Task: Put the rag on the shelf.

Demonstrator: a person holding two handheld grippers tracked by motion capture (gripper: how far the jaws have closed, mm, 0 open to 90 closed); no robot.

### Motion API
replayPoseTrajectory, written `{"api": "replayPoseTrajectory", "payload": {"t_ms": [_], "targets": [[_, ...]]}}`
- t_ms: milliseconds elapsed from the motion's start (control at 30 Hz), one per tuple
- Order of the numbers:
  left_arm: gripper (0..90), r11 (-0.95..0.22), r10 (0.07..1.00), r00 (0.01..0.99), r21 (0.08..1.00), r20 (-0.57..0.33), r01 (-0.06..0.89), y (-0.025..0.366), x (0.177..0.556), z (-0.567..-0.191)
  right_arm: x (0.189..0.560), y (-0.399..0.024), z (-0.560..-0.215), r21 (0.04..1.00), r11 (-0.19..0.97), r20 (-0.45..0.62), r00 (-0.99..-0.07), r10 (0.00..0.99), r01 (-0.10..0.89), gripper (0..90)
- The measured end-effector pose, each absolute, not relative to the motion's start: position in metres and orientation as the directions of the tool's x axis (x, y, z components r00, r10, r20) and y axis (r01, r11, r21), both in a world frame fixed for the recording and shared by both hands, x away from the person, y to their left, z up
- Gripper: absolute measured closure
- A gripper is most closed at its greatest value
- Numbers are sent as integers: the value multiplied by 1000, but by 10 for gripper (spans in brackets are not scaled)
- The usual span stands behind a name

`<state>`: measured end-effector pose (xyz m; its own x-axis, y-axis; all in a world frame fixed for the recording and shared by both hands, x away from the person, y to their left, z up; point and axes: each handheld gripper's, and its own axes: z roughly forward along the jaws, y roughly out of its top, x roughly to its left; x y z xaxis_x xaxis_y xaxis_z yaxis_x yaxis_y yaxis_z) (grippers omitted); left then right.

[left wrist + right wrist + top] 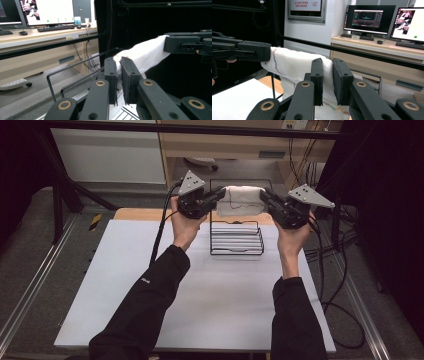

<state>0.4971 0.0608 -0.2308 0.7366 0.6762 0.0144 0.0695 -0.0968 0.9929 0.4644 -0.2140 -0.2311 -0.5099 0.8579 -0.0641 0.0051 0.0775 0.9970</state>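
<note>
A white cloth (242, 200) with coloured stitching hangs stretched between my two grippers, above the back rail of a black wire rack (236, 239). My left gripper (218, 196) is shut on the cloth's left end; its jaws pinch the white fabric (140, 56) in the left gripper view, at the gripper (119, 67). My right gripper (264, 199) is shut on the right end. In the right gripper view the cloth (294, 65) runs between its jaws at the gripper (327, 70) toward the other gripper. The cloth's lower edge droops just over the rack.
The rack stands at the far middle of a white table mat (200, 290), near the wooden table edge (140, 214). Cables (340, 285) trail off the right side. A desk with monitors (369, 18) lies beyond a black frame bar (190, 127).
</note>
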Motion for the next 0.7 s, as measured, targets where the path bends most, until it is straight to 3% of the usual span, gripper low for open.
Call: {"api": "replayPoseTrajectory", "payload": {"t_ms": [700], "targets": [[796,-138,651,759,984,4,114,61,487,-247,447,-220,-251,993,97,-45,-541,840,67,777]]}}
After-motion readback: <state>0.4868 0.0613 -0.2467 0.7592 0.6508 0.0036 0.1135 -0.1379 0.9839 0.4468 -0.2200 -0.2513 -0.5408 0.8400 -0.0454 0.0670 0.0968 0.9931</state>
